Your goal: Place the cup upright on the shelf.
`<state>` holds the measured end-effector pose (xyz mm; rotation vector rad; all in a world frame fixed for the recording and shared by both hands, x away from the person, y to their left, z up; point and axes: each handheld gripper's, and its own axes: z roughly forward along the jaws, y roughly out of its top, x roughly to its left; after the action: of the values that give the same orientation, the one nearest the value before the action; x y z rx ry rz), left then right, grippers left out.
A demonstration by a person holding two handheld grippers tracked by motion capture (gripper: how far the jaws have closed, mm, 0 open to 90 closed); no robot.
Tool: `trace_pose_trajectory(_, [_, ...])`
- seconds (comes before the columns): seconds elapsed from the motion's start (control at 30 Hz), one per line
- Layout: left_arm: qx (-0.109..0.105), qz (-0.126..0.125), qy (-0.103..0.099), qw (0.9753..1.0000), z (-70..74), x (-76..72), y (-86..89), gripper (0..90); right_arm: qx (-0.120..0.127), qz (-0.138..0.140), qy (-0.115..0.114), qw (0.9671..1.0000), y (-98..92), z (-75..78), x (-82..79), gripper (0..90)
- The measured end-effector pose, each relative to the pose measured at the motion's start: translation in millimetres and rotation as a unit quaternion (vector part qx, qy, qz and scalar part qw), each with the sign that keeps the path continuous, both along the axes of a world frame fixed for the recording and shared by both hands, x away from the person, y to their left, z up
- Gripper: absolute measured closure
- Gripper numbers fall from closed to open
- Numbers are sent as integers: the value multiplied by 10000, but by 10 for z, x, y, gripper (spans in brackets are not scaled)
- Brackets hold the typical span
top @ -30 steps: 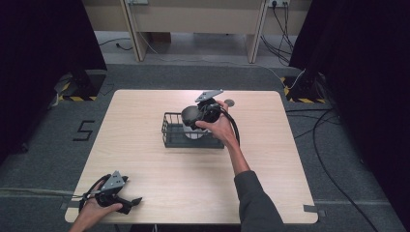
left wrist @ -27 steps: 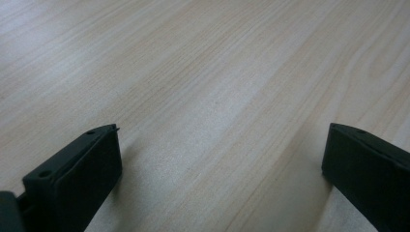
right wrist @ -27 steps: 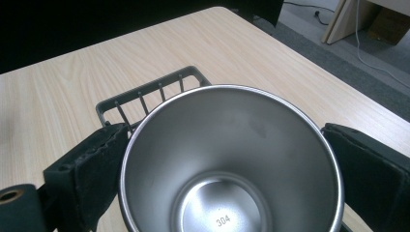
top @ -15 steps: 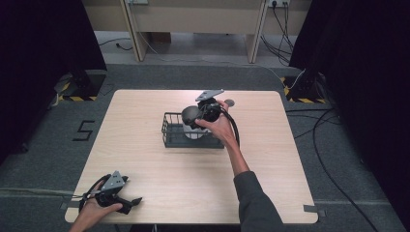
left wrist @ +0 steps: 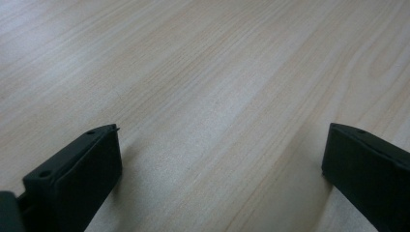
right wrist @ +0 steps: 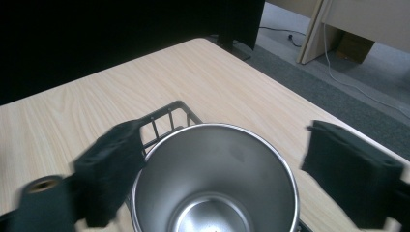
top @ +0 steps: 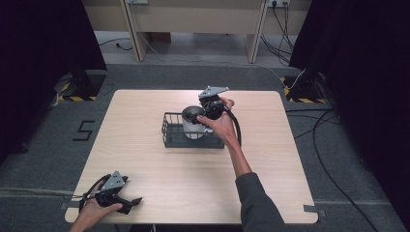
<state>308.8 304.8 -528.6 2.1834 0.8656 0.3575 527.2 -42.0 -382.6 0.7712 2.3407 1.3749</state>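
Wooden table (top: 145,145) bears one wire basket (top: 170,134) holding one steel cup (top: 193,117)

The right hand-held gripper (top: 202,116) has barely shifted above the steel cup (top: 192,123), jaws now spread.

A shiny silver cup (right wrist: 215,179) stands in a black wire basket (top: 173,137) on the pale wood-grain desk (top: 145,159), both grippers' jaws are matt black, and the floor (top: 48,145) is grey carpet.
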Motion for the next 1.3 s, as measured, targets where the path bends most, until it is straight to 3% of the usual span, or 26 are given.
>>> trace_pose_trajectory(0.07, [-4,5,-6,10000,-1,-1,-1,0,31,-23,22,10000,-18,13,-13,136])
trace_pose_trajectory(0.6, [-7,37,3,10000,-1,-14,1,0,217,-5,-116,9997,-108,155,-203,151])
trace_pose_trajectory(1.3, [0,34,4,10000,0,-15,3,0,176,-15,-139,9997,-337,110,-535,152])
